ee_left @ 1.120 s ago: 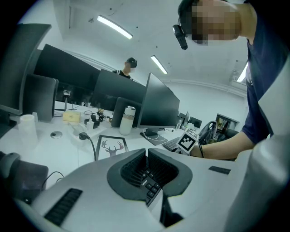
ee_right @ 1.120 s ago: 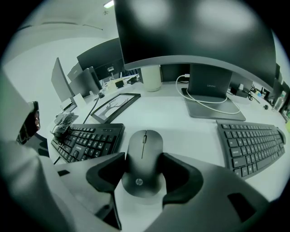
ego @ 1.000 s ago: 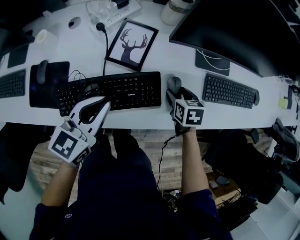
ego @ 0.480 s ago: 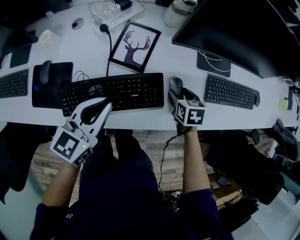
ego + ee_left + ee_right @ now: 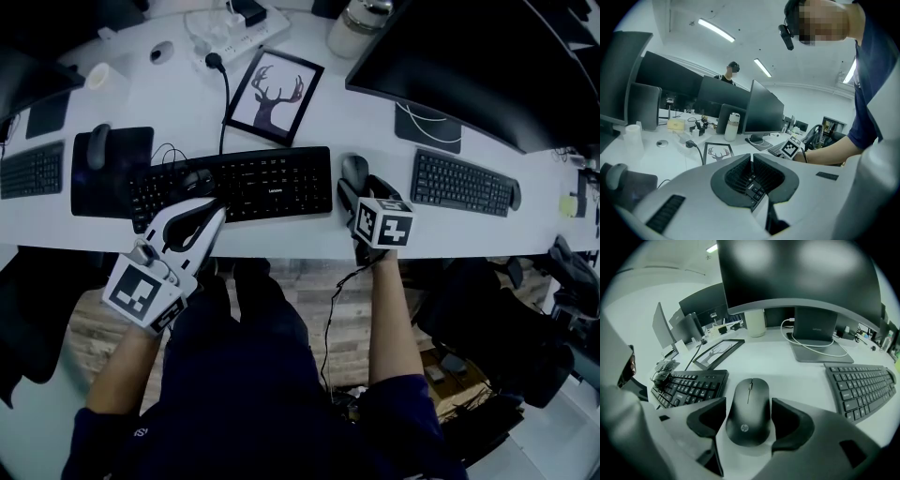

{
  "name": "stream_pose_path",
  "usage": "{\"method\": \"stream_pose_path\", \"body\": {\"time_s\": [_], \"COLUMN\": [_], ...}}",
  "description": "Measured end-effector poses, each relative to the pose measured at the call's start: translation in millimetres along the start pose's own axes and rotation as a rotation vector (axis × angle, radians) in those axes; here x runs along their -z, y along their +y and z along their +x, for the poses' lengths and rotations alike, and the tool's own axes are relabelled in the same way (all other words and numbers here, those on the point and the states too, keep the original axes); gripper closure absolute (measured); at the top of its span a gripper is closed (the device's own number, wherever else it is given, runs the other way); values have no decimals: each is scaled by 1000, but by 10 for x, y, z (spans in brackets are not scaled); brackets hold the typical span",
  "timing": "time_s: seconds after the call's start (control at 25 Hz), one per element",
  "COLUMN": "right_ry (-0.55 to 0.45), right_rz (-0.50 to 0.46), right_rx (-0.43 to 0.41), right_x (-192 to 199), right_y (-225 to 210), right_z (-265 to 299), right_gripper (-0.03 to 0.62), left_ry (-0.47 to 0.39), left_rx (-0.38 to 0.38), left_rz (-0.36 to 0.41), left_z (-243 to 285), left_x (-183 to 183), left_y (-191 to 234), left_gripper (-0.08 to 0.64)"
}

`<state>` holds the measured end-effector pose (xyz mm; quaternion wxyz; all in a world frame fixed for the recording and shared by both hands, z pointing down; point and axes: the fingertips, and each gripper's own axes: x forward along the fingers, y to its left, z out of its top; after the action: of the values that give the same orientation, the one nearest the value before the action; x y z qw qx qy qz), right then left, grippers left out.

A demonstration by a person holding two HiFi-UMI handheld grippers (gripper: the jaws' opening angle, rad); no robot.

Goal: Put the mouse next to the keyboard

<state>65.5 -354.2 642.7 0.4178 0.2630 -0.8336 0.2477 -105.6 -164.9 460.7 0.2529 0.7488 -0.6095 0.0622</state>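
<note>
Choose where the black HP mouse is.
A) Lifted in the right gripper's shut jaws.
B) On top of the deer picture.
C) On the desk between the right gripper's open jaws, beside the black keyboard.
C: the HP mouse lies on the white desk right of the black keyboard, between the jaws of the right gripper, which have just been opening.

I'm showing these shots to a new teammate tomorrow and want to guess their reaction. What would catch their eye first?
The black mouse lies on the white desk just right of the black keyboard, between the jaws of the right tool, which have just been opening. The left tool hovers shut over the keyboard's left end. Behind the keyboard lies a framed deer picture, and a big dark monitor looms at the right.
</note>
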Motion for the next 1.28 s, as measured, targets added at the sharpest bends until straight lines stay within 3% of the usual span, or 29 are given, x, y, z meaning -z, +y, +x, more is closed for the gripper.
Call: {"method": "stream_pose_path", "body": {"time_s": [0.24, 0.56, 1.28], "right_ry": [-75, -155, -382], "right_rz": [-4, 7, 57], "right_rx": [5, 21, 65], "right_x": [-98, -188, -237], "right_y": [-3, 110, 736], "right_z": [-99, -426, -1564], "right_gripper": [275, 286, 396], "left_ry": [-11, -18, -85], "left_rx": [-10, 35, 130], "left_rz": [5, 45, 144], "left_z": [-81, -203, -832], "left_x": [-32, -69, -315], "left_y": [-11, -120, -445], "left_gripper": [517, 517, 517]}}
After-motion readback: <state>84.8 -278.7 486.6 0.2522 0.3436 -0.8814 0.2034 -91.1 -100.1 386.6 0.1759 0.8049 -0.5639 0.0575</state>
